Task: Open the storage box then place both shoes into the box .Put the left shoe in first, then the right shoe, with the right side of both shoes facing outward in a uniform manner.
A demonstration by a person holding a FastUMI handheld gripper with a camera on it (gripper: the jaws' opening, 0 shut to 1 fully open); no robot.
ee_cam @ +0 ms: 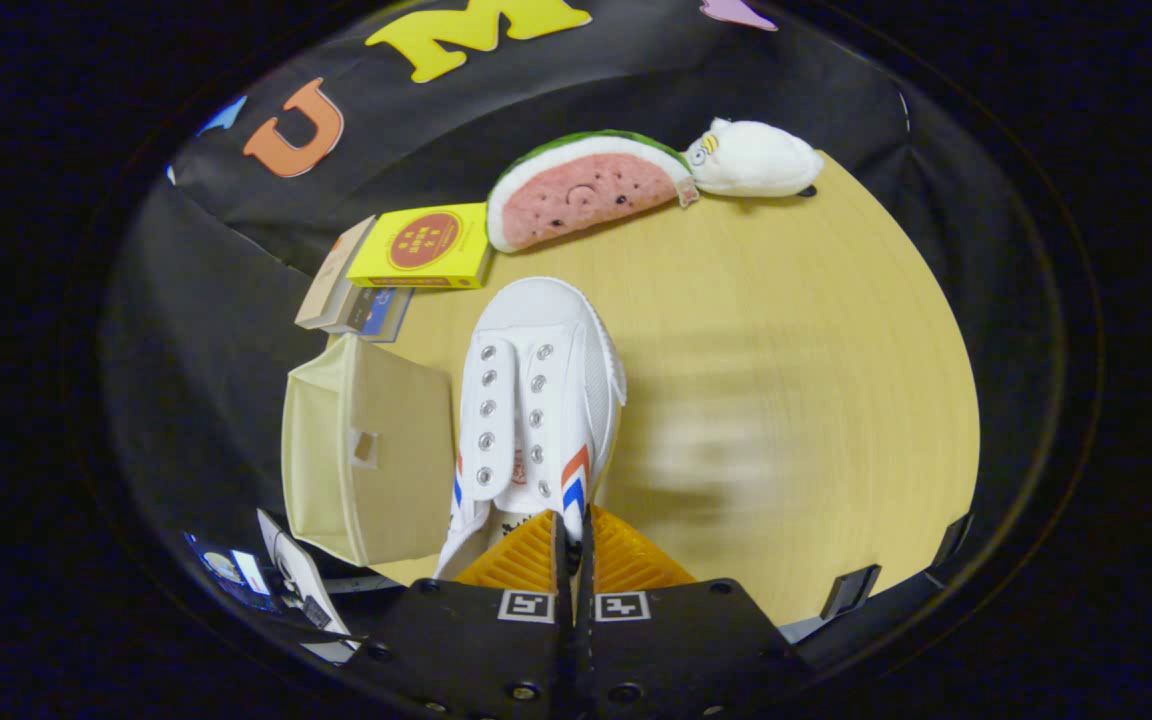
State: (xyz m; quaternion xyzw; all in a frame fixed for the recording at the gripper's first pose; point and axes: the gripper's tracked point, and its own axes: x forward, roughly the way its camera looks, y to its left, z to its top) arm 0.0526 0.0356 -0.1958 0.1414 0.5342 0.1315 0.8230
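The gripper [572,545] has its fingers pressed nearly together on the heel end of a white canvas shoe [536,400]; the heel itself is hidden behind them. The shoe, with red and blue stripes on its side, points away from the fingers above the wooden desk [786,330]. Just beside it stands the cream storage box [366,450], its opening not visible from here. Beyond lie a yellow box [426,245], a watermelon-slice plush [586,188] and a white plush toy [756,158]. A blurred patch smears the desk beside the shoe.
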